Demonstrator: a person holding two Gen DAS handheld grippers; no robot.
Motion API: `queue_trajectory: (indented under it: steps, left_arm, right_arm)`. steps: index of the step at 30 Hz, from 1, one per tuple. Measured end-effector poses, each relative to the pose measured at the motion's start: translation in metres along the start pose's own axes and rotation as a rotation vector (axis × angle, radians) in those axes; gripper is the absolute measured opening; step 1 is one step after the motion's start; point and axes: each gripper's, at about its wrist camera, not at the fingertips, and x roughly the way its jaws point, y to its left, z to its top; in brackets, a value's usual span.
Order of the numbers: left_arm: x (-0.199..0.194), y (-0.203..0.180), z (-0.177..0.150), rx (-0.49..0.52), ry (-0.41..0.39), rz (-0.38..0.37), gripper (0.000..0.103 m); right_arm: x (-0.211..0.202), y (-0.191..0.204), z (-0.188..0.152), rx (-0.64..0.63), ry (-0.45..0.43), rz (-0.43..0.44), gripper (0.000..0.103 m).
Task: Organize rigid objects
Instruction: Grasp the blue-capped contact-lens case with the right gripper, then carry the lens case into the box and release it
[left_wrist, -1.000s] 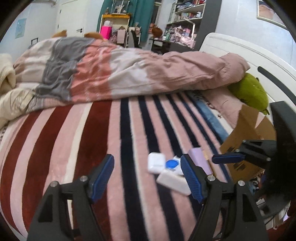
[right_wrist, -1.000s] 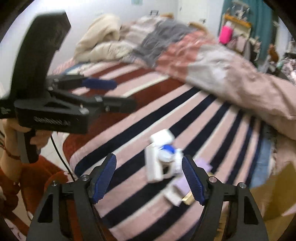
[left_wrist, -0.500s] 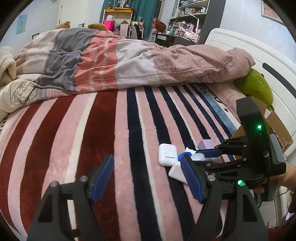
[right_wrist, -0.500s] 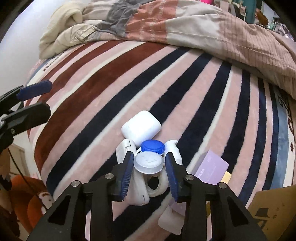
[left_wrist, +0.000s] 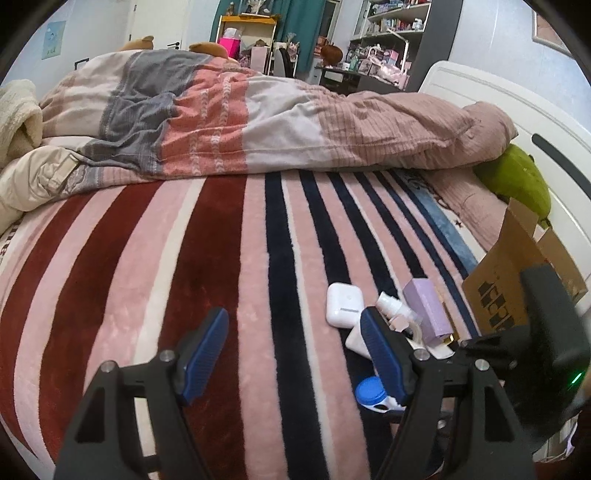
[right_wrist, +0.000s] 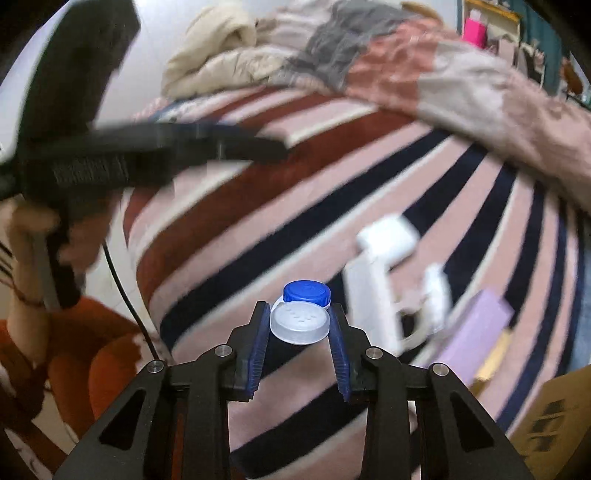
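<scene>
My right gripper (right_wrist: 300, 326) is shut on a contact lens case (right_wrist: 301, 319) with one blue cap and one pale cap, holding it clear of the pile over the striped blanket (right_wrist: 258, 229). In the left wrist view the same case (left_wrist: 369, 392) shows beside my right finger. A white earbud case (left_wrist: 343, 304), a small white bottle (left_wrist: 391, 304), a flat white case (left_wrist: 355, 339) and a purple box (left_wrist: 428, 314) lie bunched together. My left gripper (left_wrist: 291, 332) hovers open over the blanket just left of that pile, with nothing between its fingers.
An open cardboard box (left_wrist: 509, 291) stands at the bed's right side, by a green plush (left_wrist: 517, 184) and the white bed frame (left_wrist: 480, 92). A rumpled duvet (left_wrist: 258, 122) covers the far half of the bed. A hand (right_wrist: 33, 229) holds the left gripper near the bed's edge.
My right gripper came down over the pile, closed on the lens case and drew it away from the other objects toward the bed's near edge. The left gripper stayed open and barely moved.
</scene>
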Motion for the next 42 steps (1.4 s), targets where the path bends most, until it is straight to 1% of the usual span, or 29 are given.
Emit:
queue_trajectory:
  steps: [2,4,5,6,7,8,9,10,11,12,14,16,18,20,22,23,25,26,28,29,32,36,39,42]
  left_arm:
    - [0.002,0.0,-0.001,0.004,0.007,0.005,0.071]
    - [0.004,0.001,-0.001,0.0,0.011,-0.001,0.071]
    - [0.004,0.002,-0.001,-0.003,0.013,-0.006,0.071]
    - [0.005,0.002,0.0,-0.005,0.016,-0.012,0.071]
    - [0.006,0.001,-0.001,-0.004,0.021,-0.017,0.071]
    - [0.007,0.0,-0.001,-0.002,0.025,-0.018,0.071]
    - [0.008,-0.001,-0.002,0.002,0.03,-0.018,0.071]
    - [0.009,-0.002,-0.003,0.007,0.037,-0.018,0.071]
    - [0.009,-0.003,-0.003,0.009,0.045,-0.023,0.071]
    - [0.009,-0.005,-0.004,0.007,0.055,-0.039,0.071]
    - [0.006,-0.01,-0.003,-0.005,0.069,-0.094,0.071]
    - [0.0,-0.02,0.001,-0.007,0.062,-0.141,0.071]
    - [-0.008,-0.033,0.006,0.002,0.05,-0.183,0.071]
    - [-0.016,-0.051,0.012,0.011,0.04,-0.235,0.068]
    - [-0.023,-0.073,0.022,0.026,0.038,-0.29,0.053]
    - [-0.026,-0.083,0.027,0.034,0.038,-0.31,0.049]
    - [-0.03,-0.108,0.04,0.06,0.034,-0.352,0.035]
    - [-0.031,-0.119,0.046,0.073,0.035,-0.373,0.032]
    - [-0.03,-0.147,0.058,0.108,0.043,-0.418,0.023]
    - [-0.028,-0.159,0.062,0.125,0.046,-0.428,0.023]
    - [-0.018,-0.199,0.073,0.178,0.063,-0.447,0.022]
    - [0.004,-0.247,0.083,0.225,0.115,-0.482,0.022]
    - [0.026,-0.277,0.089,0.244,0.178,-0.51,0.022]
    - [0.043,-0.298,0.09,0.264,0.225,-0.507,0.022]
  right_arm:
    - [0.016,0.002,-0.007,-0.015,0.033,-0.014,0.028]
    - [0.026,0.006,-0.012,-0.042,0.052,-0.051,0.029]
    - [0.029,0.007,-0.013,-0.049,0.06,-0.058,0.031]
    - [0.031,0.006,-0.015,-0.051,0.067,-0.059,0.035]
    - [0.033,0.005,-0.015,-0.046,0.065,-0.053,0.037]
    - [0.033,0.004,-0.014,-0.041,0.061,-0.048,0.037]
    - [0.034,0.004,-0.014,-0.04,0.058,-0.047,0.037]
    - [0.036,0.006,-0.014,-0.042,0.055,-0.05,0.03]
    - [0.037,0.007,-0.014,-0.048,0.054,-0.066,0.027]
    - [0.037,0.007,-0.014,-0.055,0.053,-0.081,0.027]
    - [0.032,0.01,-0.013,-0.067,0.031,-0.095,0.027]
    - [0.018,0.013,-0.011,-0.078,-0.012,-0.093,0.027]
    - [-0.005,0.016,-0.005,-0.085,-0.072,-0.088,0.027]
    - [-0.034,0.015,0.0,-0.082,-0.145,-0.087,0.027]
    - [-0.06,0.014,0.002,-0.076,-0.202,-0.09,0.027]
    - [-0.077,0.011,0.002,-0.075,-0.238,-0.094,0.027]
    - [-0.101,0.006,-0.001,-0.073,-0.282,-0.108,0.027]
    - [-0.114,0.002,-0.004,-0.067,-0.309,-0.124,0.027]
    - [-0.134,-0.007,-0.011,-0.055,-0.34,-0.144,0.027]
    - [-0.144,-0.015,-0.016,-0.046,-0.358,-0.162,0.027]
    - [-0.168,-0.038,-0.031,0.0,-0.387,-0.201,0.027]
    - [-0.193,-0.076,-0.053,0.09,-0.385,-0.219,0.027]
    - [-0.204,-0.102,-0.066,0.15,-0.349,-0.243,0.027]
    - [-0.212,-0.123,-0.079,0.201,-0.299,-0.263,0.027]
